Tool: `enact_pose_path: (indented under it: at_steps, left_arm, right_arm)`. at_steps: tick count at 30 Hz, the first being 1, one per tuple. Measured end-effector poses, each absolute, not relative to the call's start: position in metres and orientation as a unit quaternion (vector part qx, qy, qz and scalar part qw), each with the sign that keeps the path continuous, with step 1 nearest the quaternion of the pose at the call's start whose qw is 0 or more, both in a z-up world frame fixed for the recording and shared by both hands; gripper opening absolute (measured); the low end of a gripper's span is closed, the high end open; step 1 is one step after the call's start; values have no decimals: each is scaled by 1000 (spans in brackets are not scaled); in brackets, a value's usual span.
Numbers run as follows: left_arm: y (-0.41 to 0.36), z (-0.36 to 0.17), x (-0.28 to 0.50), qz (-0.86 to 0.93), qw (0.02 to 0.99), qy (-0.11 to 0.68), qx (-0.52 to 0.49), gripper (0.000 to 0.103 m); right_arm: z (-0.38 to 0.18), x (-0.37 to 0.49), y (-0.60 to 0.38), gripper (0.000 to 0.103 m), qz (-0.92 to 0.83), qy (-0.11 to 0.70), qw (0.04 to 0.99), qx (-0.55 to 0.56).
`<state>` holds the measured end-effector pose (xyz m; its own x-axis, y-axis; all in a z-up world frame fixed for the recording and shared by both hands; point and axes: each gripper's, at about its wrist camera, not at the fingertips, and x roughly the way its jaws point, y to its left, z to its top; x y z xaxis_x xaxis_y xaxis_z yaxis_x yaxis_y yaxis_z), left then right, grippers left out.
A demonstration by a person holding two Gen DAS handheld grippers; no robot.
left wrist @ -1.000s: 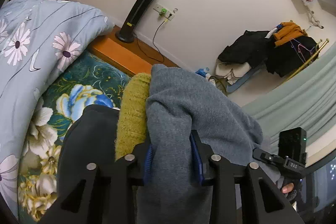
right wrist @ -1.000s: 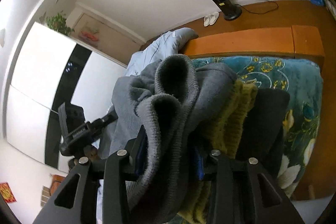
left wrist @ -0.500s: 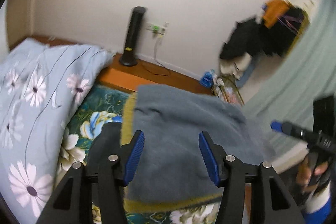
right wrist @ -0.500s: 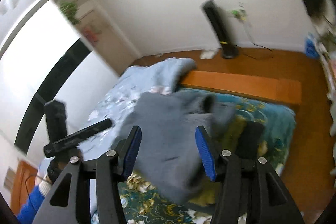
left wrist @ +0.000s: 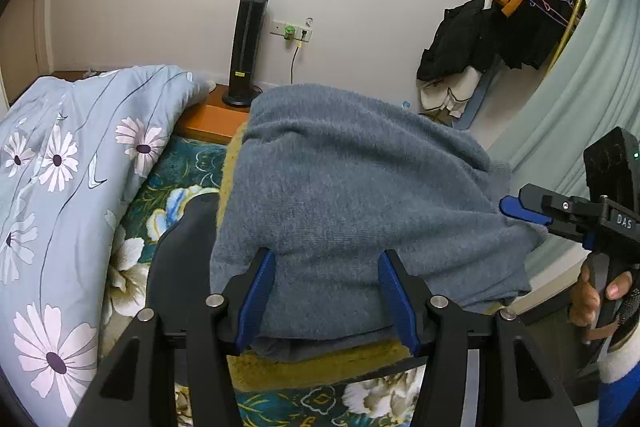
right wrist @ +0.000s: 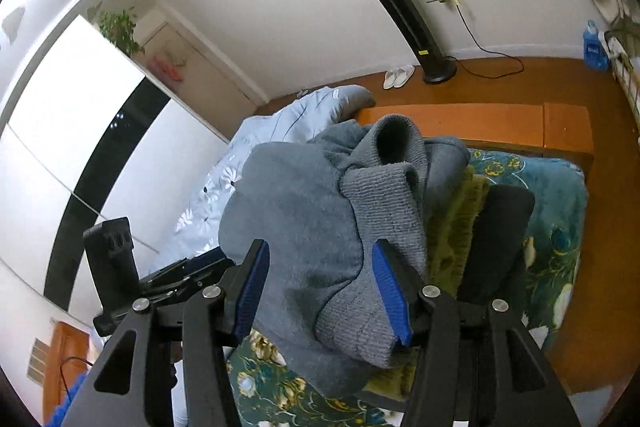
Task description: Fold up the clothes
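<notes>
Setting: a bedroom, seen from two hand-held grippers above a bed [left wrist: 188,163] covered in a teal floral spread.
Grey sweater [left wrist: 352,203]: folded and lying on top of a stack of clothes on the bed; in the right wrist view its ribbed sleeve [right wrist: 384,211] curls over the top of the fold, the cuff gaping open toward the wall.
Stack beneath: a mustard-yellow knit [left wrist: 320,367] sits directly under the sweater, showing along the near and left edges; a black garment [left wrist: 180,259] lies below that, jutting out to the left in the left wrist view.
Left gripper [left wrist: 326,295]: jaws spread, with the near edge of the sweater between the blue pads; the pads stand clear of the cloth on both sides and pinch nothing.
Right gripper [right wrist: 320,291]: jaws likewise spread over the sleeve end of the sweater, the cloth lying loose between them, not clamped.
Jaw motion: both pairs have just been opening, with the sweater between them.
Person: a hand [left wrist: 600,291] grips the handle of the right gripper at the right edge of the left wrist view, a blue sleeve below it.
Bedding: a pale blue duvet [left wrist: 60,187] printed with daisies is heaped to the left of the stack.
Background: a black tower fan [left wrist: 246,47] stands against the white wall beside a socket; dark clothes hang on a rack [left wrist: 500,31] at right; white slippers [right wrist: 398,77] rest on the wooden floor.
</notes>
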<state>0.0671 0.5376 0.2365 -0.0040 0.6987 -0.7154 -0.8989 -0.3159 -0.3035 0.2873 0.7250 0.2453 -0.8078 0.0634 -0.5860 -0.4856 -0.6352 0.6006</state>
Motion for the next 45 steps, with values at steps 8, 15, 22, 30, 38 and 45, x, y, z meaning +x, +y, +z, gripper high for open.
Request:
enact_pose_path:
  at_steps: [8, 15, 22, 30, 38, 45]
  left_arm:
    - [515, 253, 73, 714, 555, 122, -410, 70]
    - [469, 256, 94, 721, 565, 84, -393, 88]
    - [433, 241, 127, 725, 572, 91, -373, 103]
    - [414, 227, 138, 749, 537, 107, -373, 103]
    - [404, 214, 139, 750, 524, 69, -399, 103]
    - [406, 207, 152, 764, 503, 99, -392, 103]
  right_arm:
    - [289, 293, 685, 55, 886, 324, 190, -271]
    - [299, 300, 620, 68, 898, 242, 223, -292]
    - [259, 295, 580, 68, 880, 218, 251, -339]
    - [240, 297, 560, 92, 872, 225, 274, -337]
    - [235, 301, 549, 92, 871, 196, 299, -337]
    - [229, 308, 545, 92, 870, 194, 304, -337]
